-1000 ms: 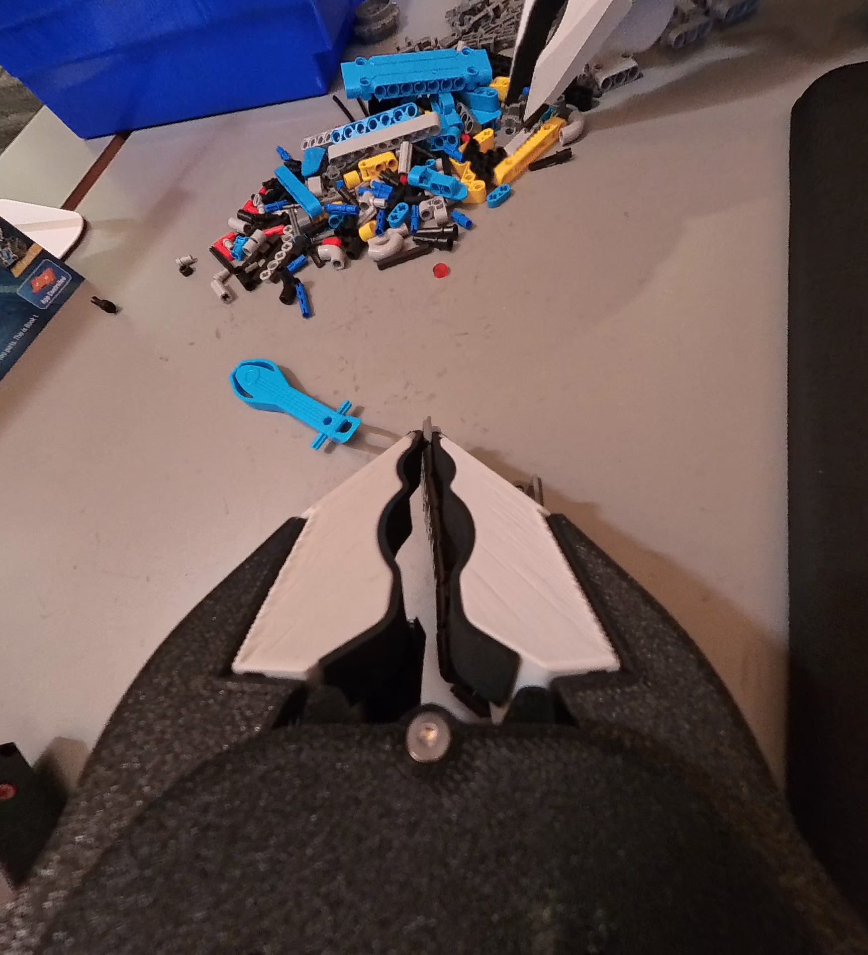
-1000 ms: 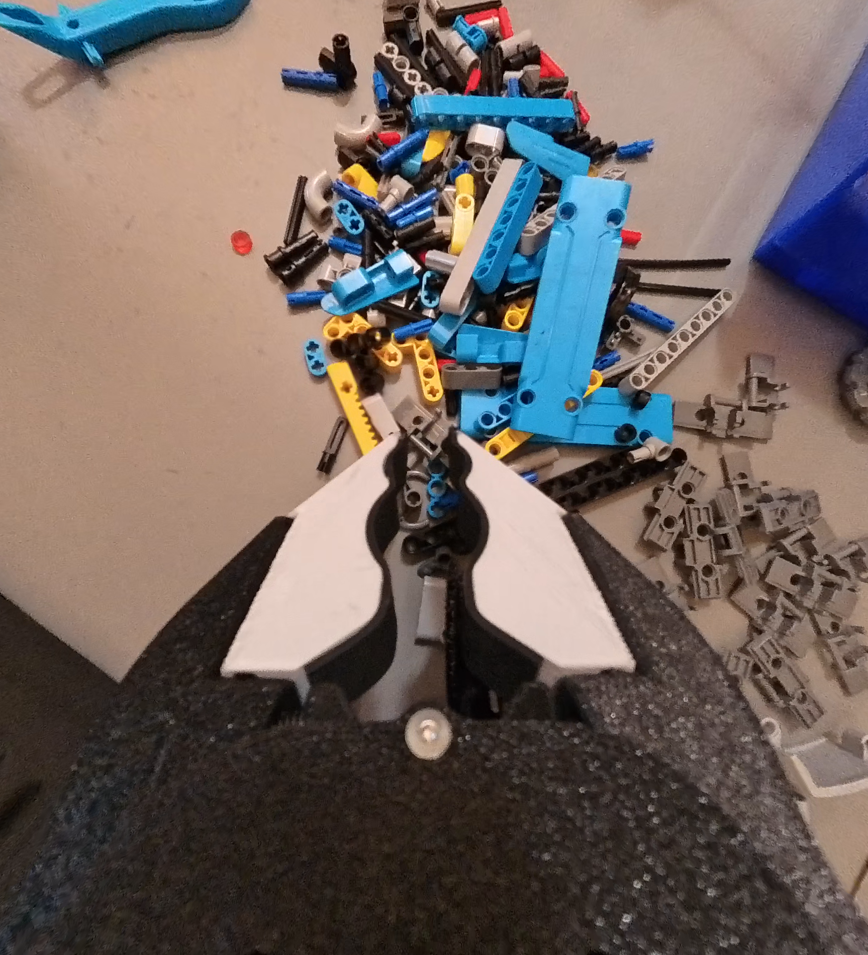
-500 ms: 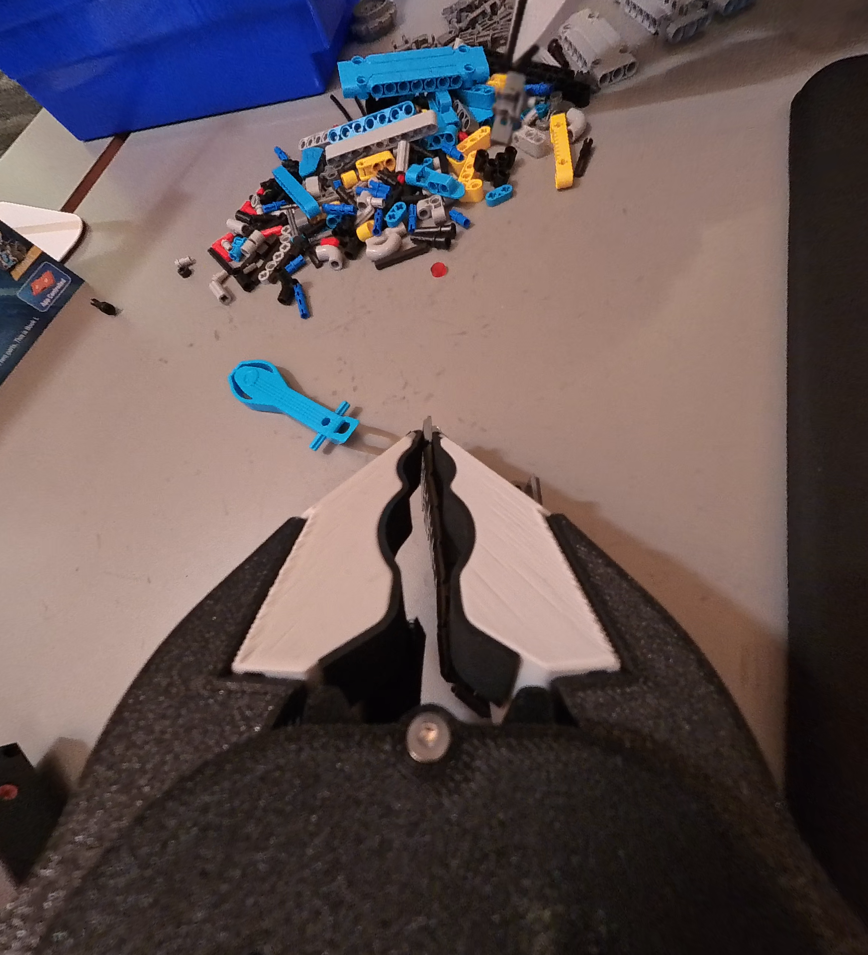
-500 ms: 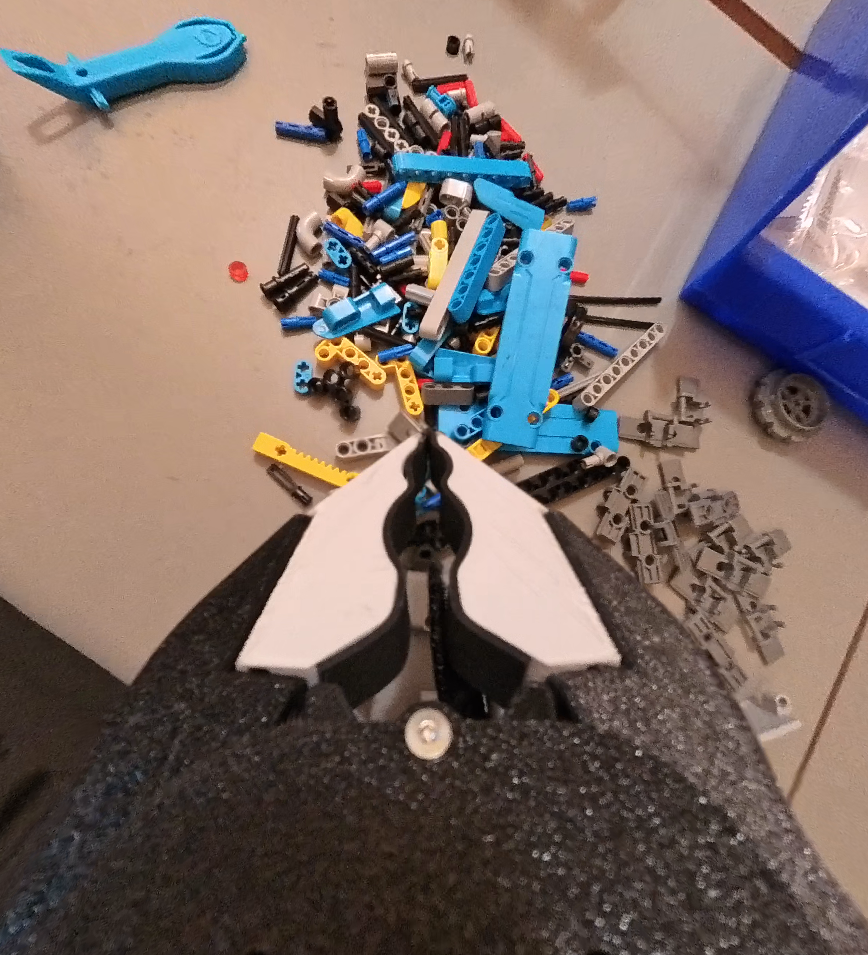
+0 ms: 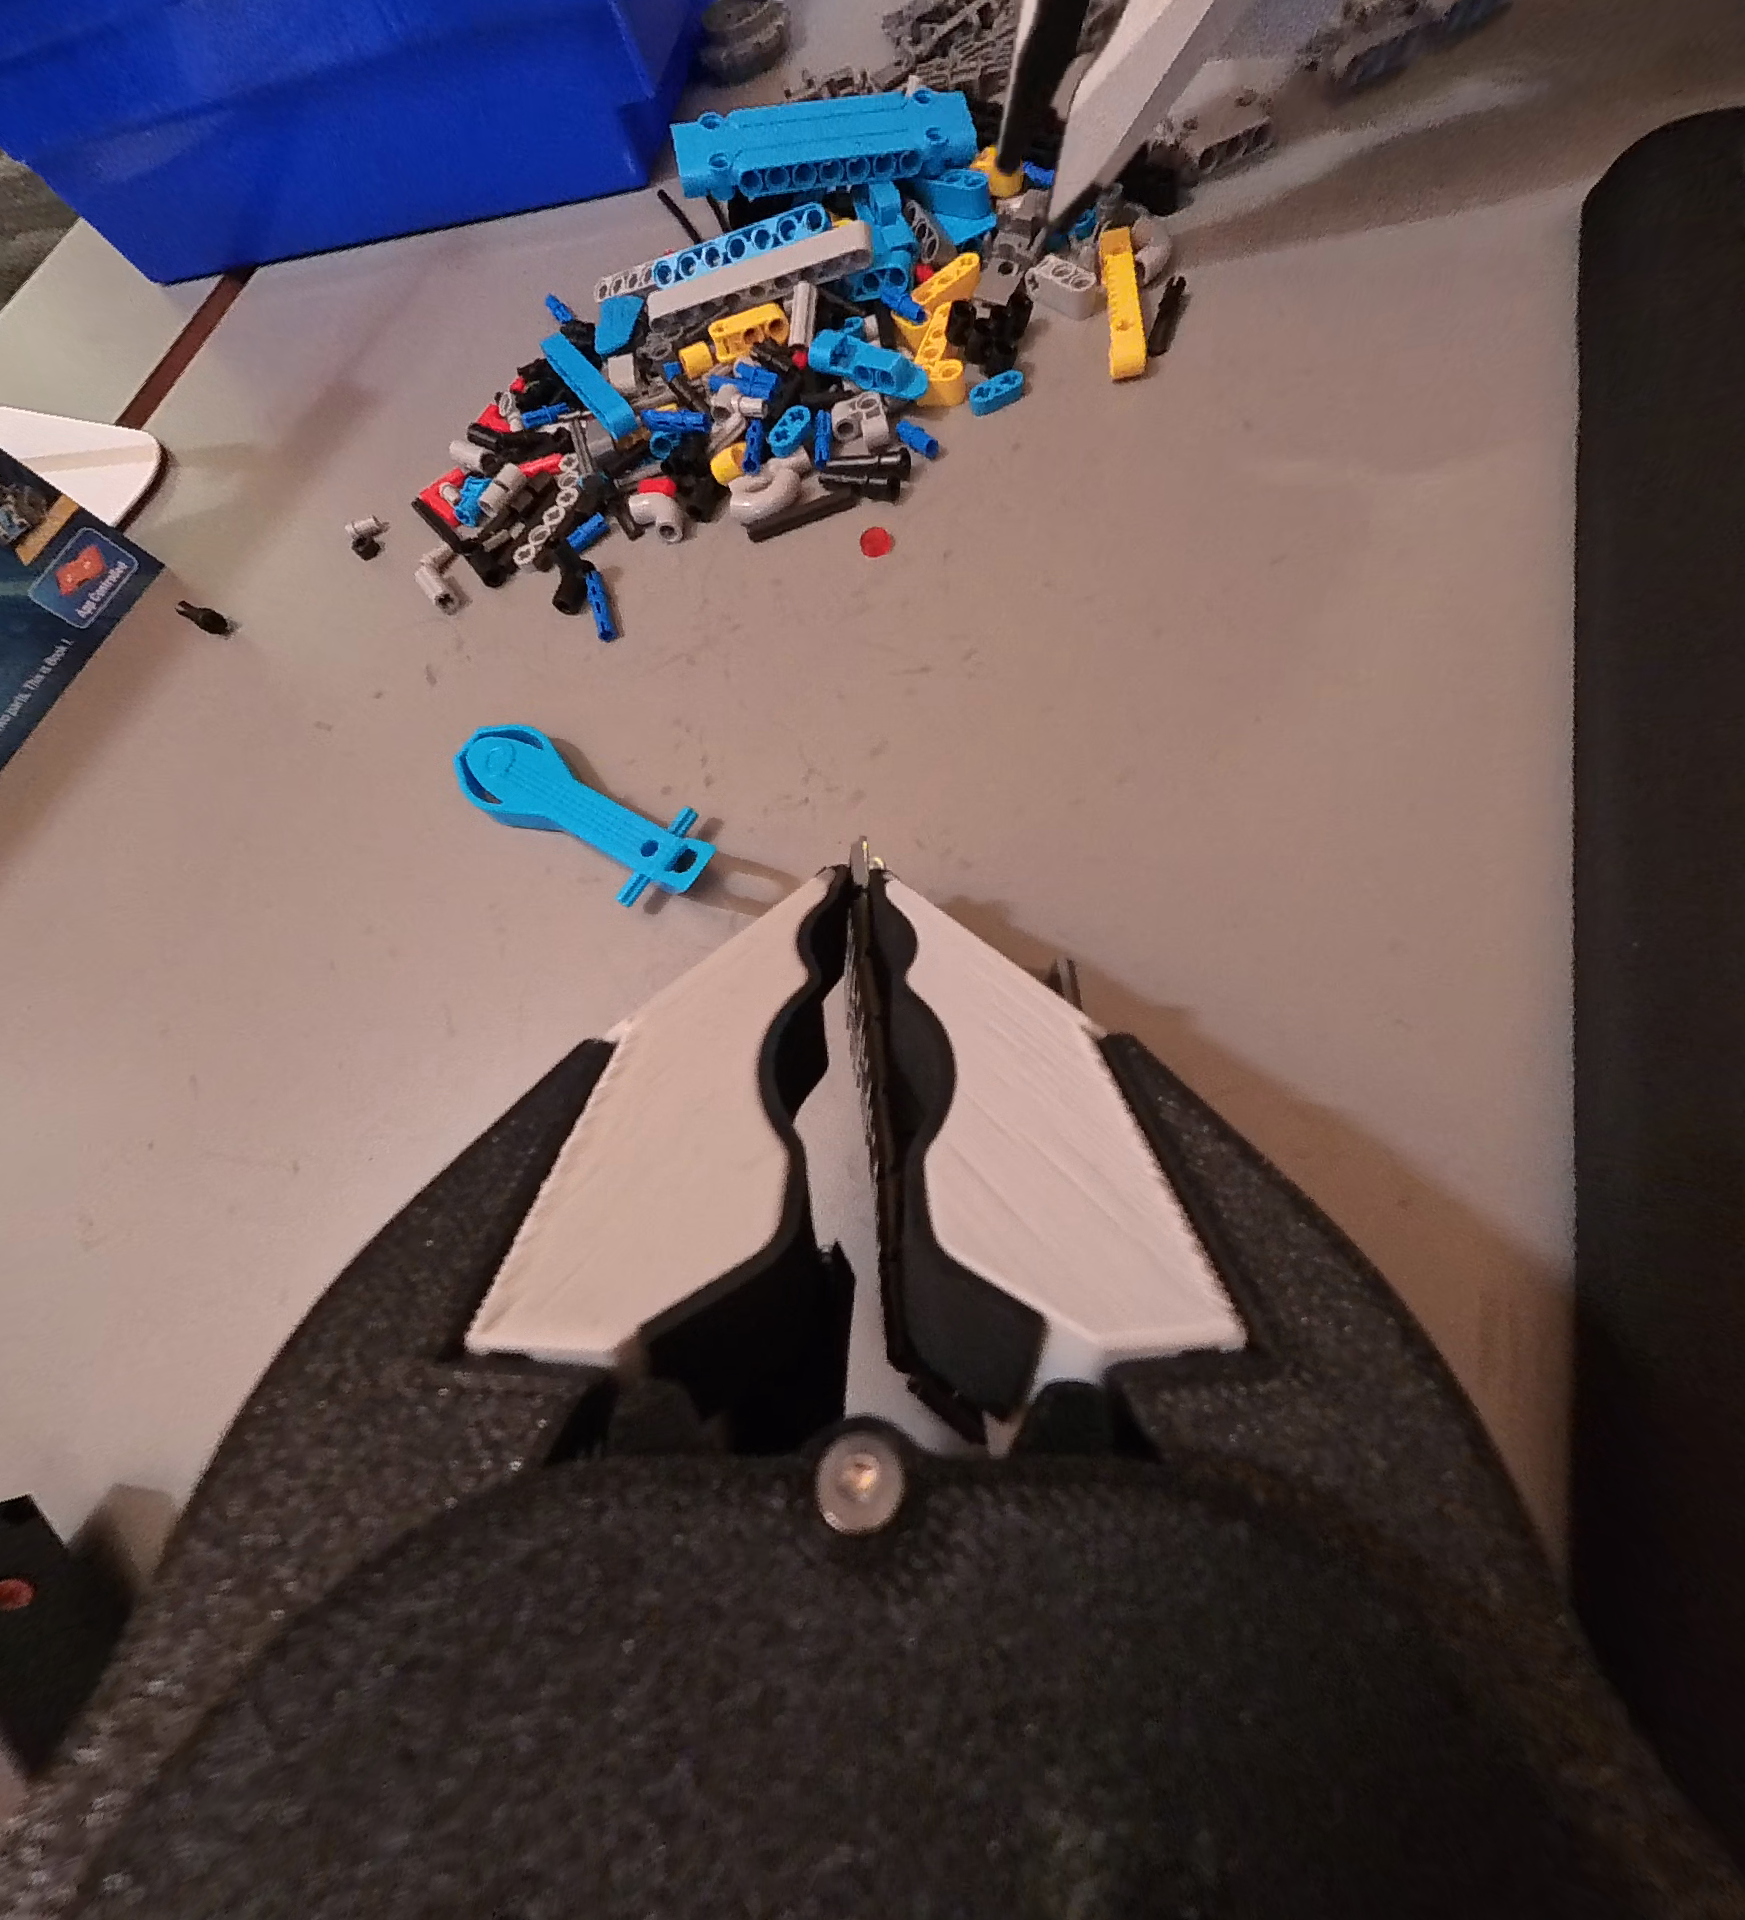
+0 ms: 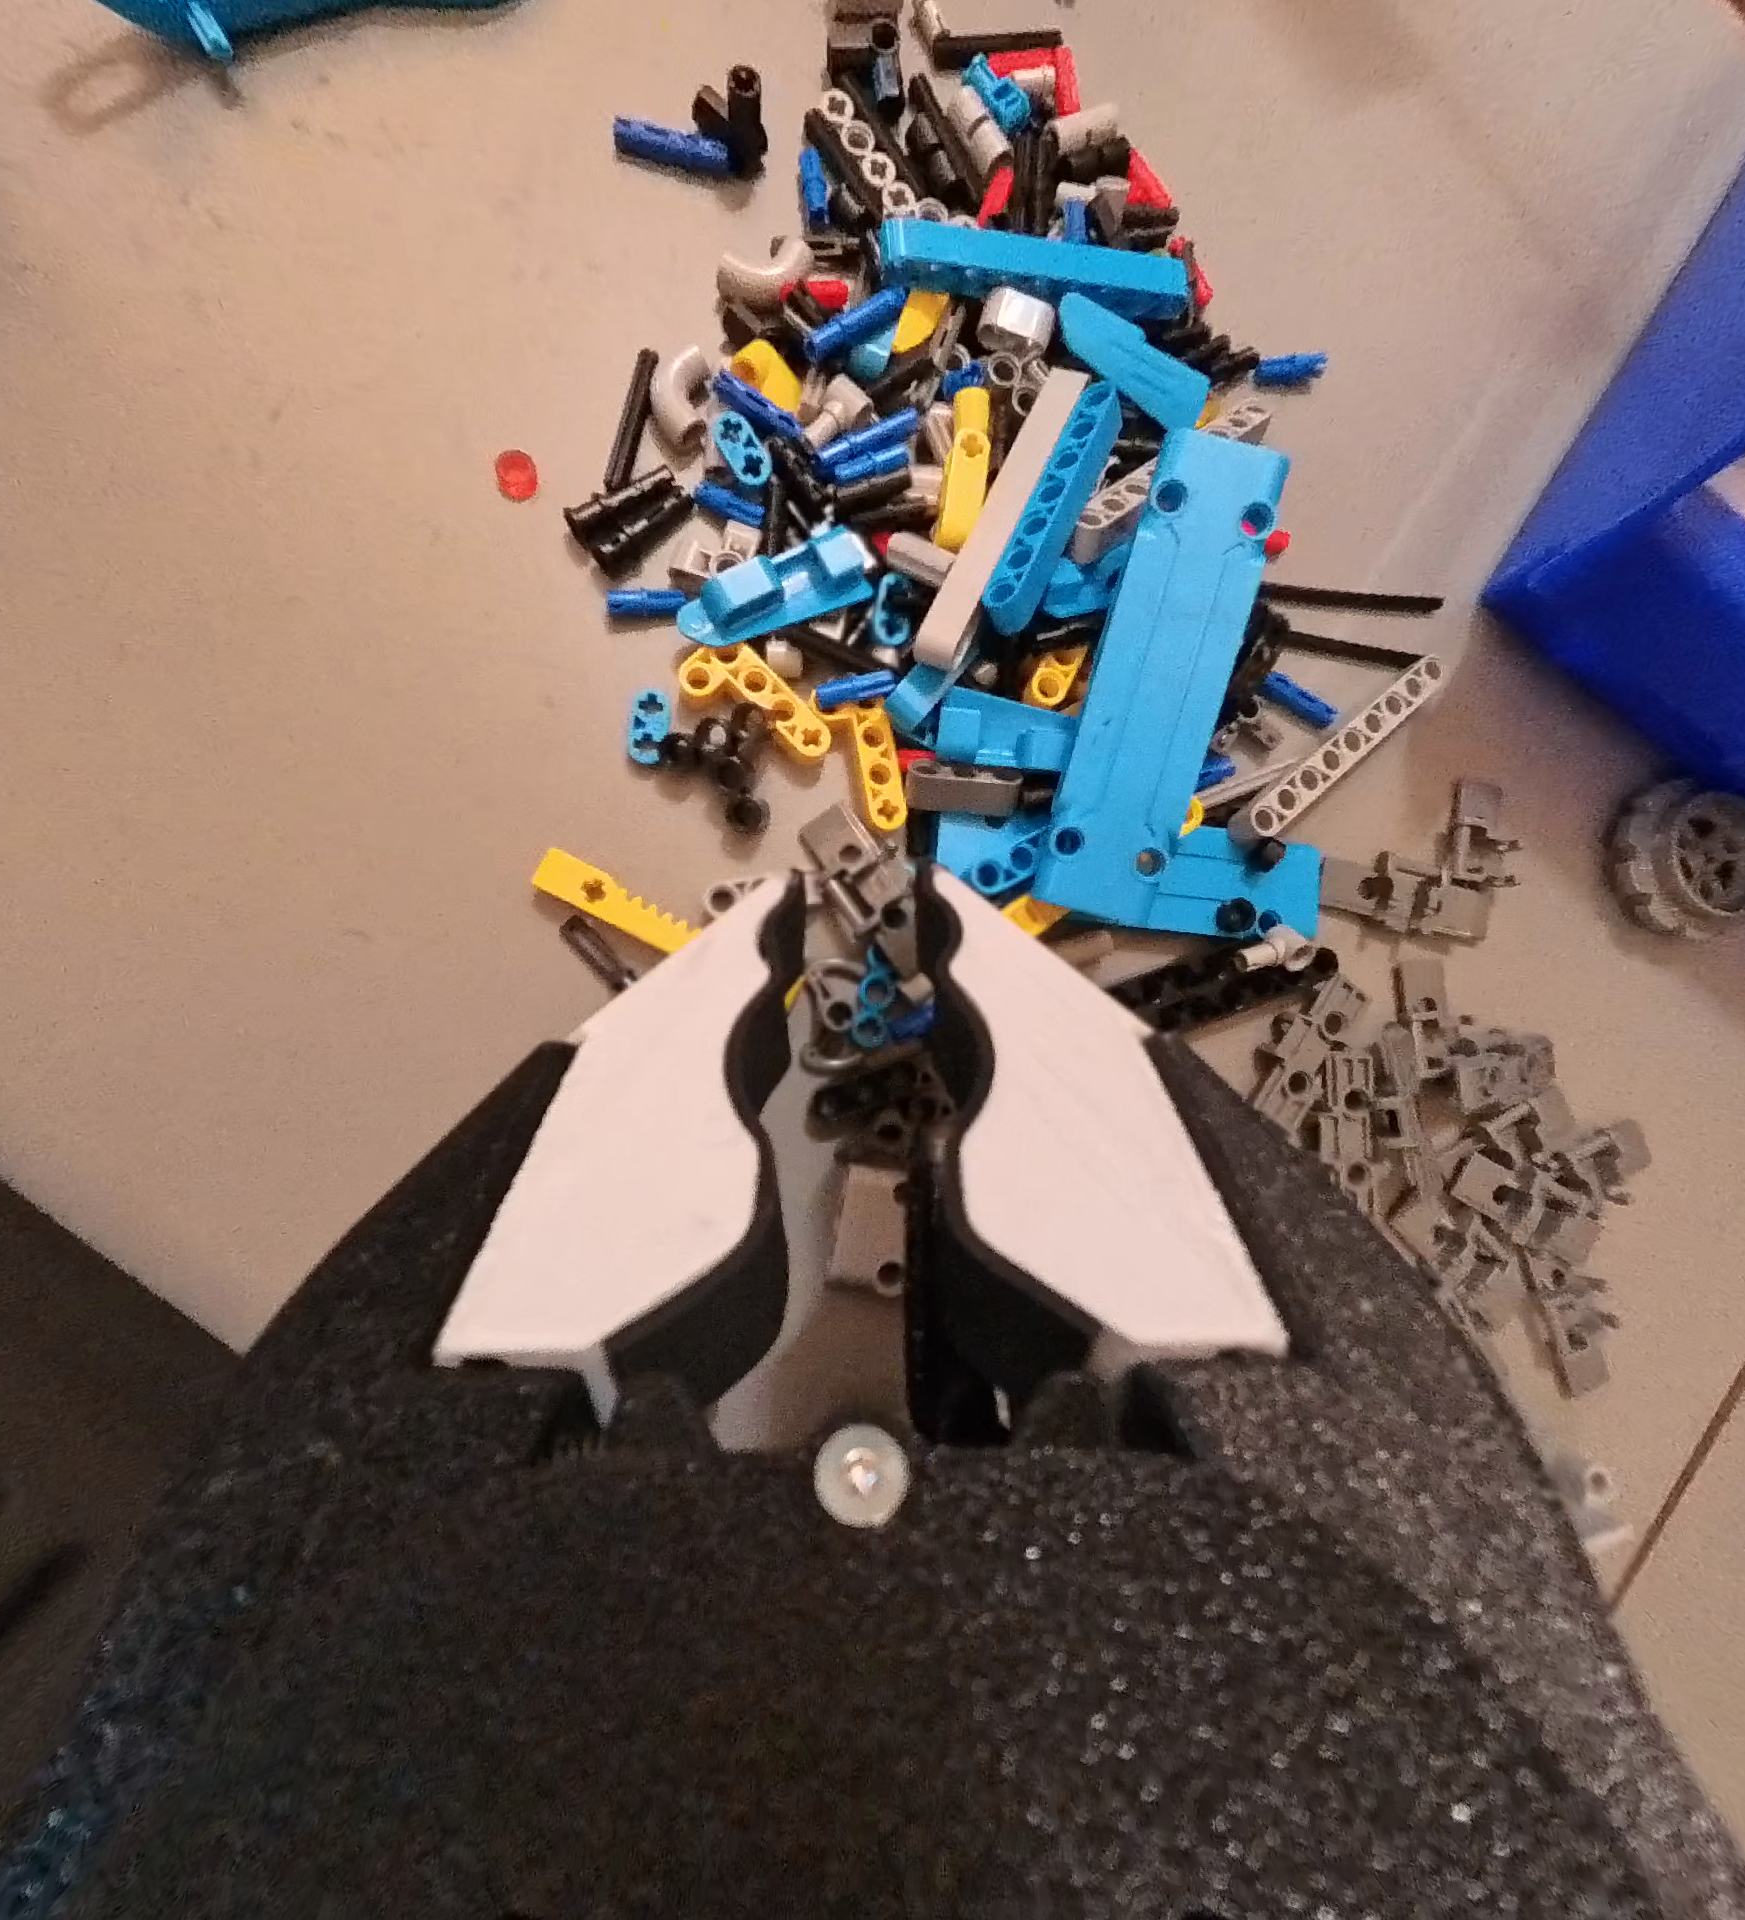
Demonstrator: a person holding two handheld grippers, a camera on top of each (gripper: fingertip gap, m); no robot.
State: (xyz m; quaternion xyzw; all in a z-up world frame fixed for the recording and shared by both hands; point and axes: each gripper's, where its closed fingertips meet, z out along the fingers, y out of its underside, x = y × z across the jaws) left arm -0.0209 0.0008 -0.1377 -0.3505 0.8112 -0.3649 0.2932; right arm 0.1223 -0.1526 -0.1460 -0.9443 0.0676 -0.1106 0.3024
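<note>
Grey and small, a plastic connector piece (image 6: 852, 883) sits between the right gripper (image 6: 860, 894) fingers, which stand slightly apart around it at the near edge of the mixed pile of blue, yellow, black and grey building pieces (image 6: 961, 499). Whether they actually pinch it, I cannot tell. A heap of grey clip pieces (image 6: 1450, 1122) lies just right. The left gripper (image 5: 855, 878) is clenched on a thin black strip (image 5: 863, 1039), low over the beige surface (image 5: 1159, 727), near a flat blue plastic tool (image 5: 577, 805).

Brick pile (image 6: 993, 582) crowding right fingers (image 6: 1044, 1101)
</note>
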